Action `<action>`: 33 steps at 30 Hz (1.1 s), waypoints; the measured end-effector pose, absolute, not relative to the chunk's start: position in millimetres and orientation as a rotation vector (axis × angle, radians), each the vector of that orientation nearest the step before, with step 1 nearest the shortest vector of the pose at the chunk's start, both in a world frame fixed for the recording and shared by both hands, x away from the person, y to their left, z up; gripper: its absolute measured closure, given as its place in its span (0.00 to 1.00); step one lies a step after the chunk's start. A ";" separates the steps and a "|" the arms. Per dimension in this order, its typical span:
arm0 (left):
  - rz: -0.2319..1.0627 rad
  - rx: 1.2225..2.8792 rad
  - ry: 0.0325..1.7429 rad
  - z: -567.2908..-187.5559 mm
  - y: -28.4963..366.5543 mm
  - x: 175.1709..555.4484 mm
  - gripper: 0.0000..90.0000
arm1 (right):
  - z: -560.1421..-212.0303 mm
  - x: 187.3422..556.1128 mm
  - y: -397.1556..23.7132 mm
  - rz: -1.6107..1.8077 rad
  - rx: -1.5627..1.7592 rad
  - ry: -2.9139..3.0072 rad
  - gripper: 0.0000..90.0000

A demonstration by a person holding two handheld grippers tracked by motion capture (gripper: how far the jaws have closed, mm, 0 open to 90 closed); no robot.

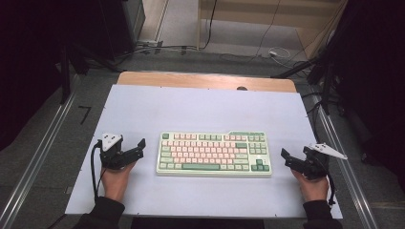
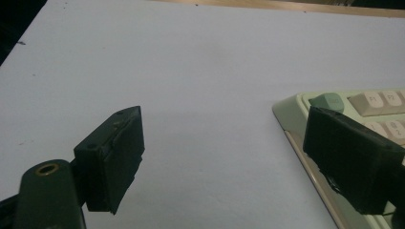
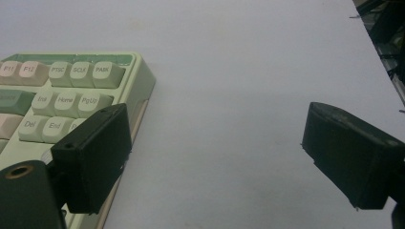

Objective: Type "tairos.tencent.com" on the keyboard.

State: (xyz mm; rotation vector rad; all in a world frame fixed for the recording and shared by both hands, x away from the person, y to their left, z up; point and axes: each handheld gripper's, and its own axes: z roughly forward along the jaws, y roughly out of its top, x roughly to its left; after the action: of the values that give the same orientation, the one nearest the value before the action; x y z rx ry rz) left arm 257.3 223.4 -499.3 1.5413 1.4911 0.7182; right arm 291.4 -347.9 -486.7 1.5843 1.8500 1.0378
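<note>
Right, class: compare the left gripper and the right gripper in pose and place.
The left gripper lies at the keyboard's left end, the right gripper at its right end. The left gripper's grey plate sits flat on top; the right gripper's juts outward. Both are open, empty, and aimed inward at the keyboard.

From my seat I see a white sheet [image 1: 205, 107] covering most of the wooden table [image 1: 205, 79], whose bare far edge shows beyond it. Metal rails [image 1: 38, 157] run along the grey floor on both sides of the table. Behind it, cables [image 1: 248, 56] trail across the floor toward a light wooden cabinet [image 1: 267, 19], with black stands [image 1: 325, 71] at the dim edges.
</note>
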 end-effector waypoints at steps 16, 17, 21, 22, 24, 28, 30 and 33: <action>0.702 1.549 1.466 -495.2 213.6 255.4 0.17 | -486.6 291.4 -346.1 1.035 1.576 1.855 0.09; 0.702 1.549 1.466 -495.2 213.6 255.4 0.17 | -486.6 291.4 -346.0 1.035 1.578 1.855 0.09; 0.691 1.550 1.440 -492.8 209.8 254.7 0.17 | -486.9 291.9 -345.8 1.034 1.569 1.858 0.09; 0.686 1.552 1.432 -491.6 207.1 254.7 0.17 | -486.9 291.9 -345.6 1.034 1.570 1.857 0.09; 0.677 1.557 1.421 -490.6 204.8 255.0 0.17 | -486.7 291.8 -345.6 1.033 1.568 1.857 0.09; 0.634 1.563 1.405 -488.4 200.0 256.5 0.17 | -486.7 291.8 -345.6 1.032 1.569 1.856 0.09; 0.620 1.565 1.403 -488.1 199.4 256.9 0.17 | -486.8 291.9 -345.5 1.031 1.567 1.857 0.09; 0.588 1.584 1.403 -486.6 194.0 259.4 0.17 | -486.7 291.9 -345.2 1.028 1.566 1.859 0.09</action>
State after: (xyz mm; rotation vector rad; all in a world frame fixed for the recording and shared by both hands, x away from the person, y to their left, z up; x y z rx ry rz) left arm 259.4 194.0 -486.6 1.5844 1.4033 0.5883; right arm 291.9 -345.2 -486.7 1.5657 1.8590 1.0285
